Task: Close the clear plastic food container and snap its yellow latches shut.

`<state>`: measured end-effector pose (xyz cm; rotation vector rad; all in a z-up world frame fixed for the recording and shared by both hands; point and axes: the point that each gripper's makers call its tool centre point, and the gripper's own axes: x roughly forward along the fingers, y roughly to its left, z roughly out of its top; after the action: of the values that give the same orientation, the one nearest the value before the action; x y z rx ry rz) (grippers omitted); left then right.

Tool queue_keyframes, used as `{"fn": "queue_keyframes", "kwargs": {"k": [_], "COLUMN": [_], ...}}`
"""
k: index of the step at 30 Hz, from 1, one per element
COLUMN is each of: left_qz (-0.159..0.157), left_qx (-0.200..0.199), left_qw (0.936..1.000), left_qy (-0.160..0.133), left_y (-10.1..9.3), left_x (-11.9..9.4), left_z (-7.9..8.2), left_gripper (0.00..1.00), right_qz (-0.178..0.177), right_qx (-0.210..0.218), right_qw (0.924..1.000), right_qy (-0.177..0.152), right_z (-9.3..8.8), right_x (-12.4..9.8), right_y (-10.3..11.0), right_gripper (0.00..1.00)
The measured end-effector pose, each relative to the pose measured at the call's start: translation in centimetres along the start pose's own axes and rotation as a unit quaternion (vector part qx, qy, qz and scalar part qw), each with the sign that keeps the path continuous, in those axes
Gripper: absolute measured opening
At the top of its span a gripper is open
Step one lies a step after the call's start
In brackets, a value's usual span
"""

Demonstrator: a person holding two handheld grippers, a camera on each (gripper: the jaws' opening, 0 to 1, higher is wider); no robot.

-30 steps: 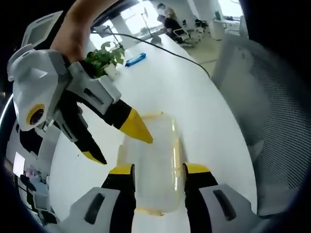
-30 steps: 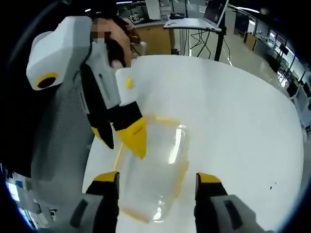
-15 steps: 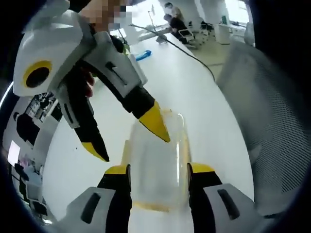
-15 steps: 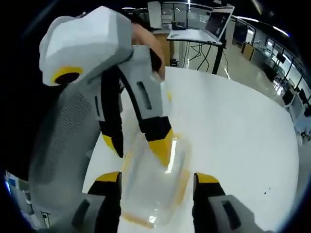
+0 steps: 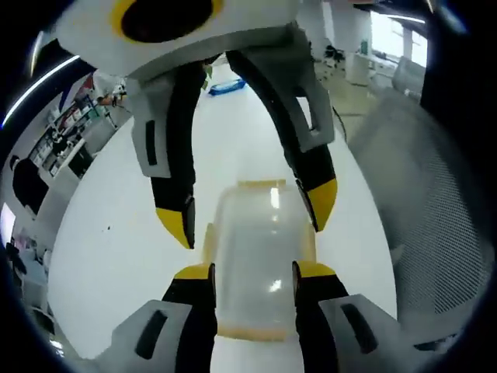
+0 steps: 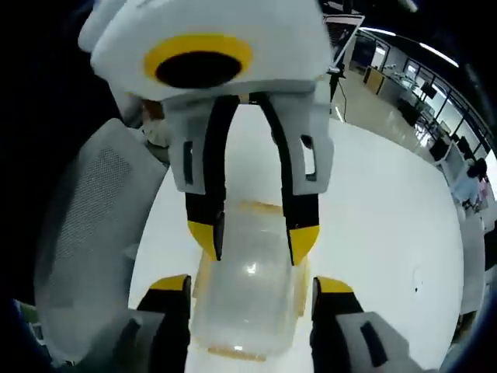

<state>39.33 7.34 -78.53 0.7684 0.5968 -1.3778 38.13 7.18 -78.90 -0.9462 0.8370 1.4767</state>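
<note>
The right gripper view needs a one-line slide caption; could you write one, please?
Two open hand-held grippers, right and left, straddle opposite ends of a clear food container on a white table.

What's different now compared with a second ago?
Each claw has swung round to face the other, so both now straddle the container from opposite ends: the left claw near one end, the right claw near the other. Neither has gripped anything. The container still rests on the white table.

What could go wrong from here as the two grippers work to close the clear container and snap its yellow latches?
1. Both the left gripper and the right gripper straddle the clear container from opposite ends, so their yellow tips may collide.
2. The container sits on a smooth white table; uneven pressing could slide or tip it.
</note>
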Motion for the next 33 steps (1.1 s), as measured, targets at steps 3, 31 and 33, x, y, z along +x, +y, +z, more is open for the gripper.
{"fn": "queue_keyframes", "kwargs": {"k": [3,31,33], "left_qz": [-0.019,0.124,0.142], "left_qx": [0.001,-0.177,-0.194], "left_qw": [0.9998,0.9763,0.9705], "left_qy": [0.005,-0.006,-0.017], "left_y": [0.0,3.1,3.3], "left_x": [0.1,-1.4,-1.6], "left_z": [-0.3,-1.8,-1.8], "left_gripper": [0.34,0.39,0.35], "right_qz": [-0.008,-0.158,-0.182], "right_qx": [0.023,0.227,0.238], "right_qw": [0.9997,0.9558,0.9479], "right_qy": [-0.009,-0.101,-0.107], "right_z": [0.3,-0.1,-0.2], "right_x": [0.5,-0.3,-0.6], "right_y": [-0.1,-2.7,-3.1], "right_gripper": [0.61,0.60,0.60]}}
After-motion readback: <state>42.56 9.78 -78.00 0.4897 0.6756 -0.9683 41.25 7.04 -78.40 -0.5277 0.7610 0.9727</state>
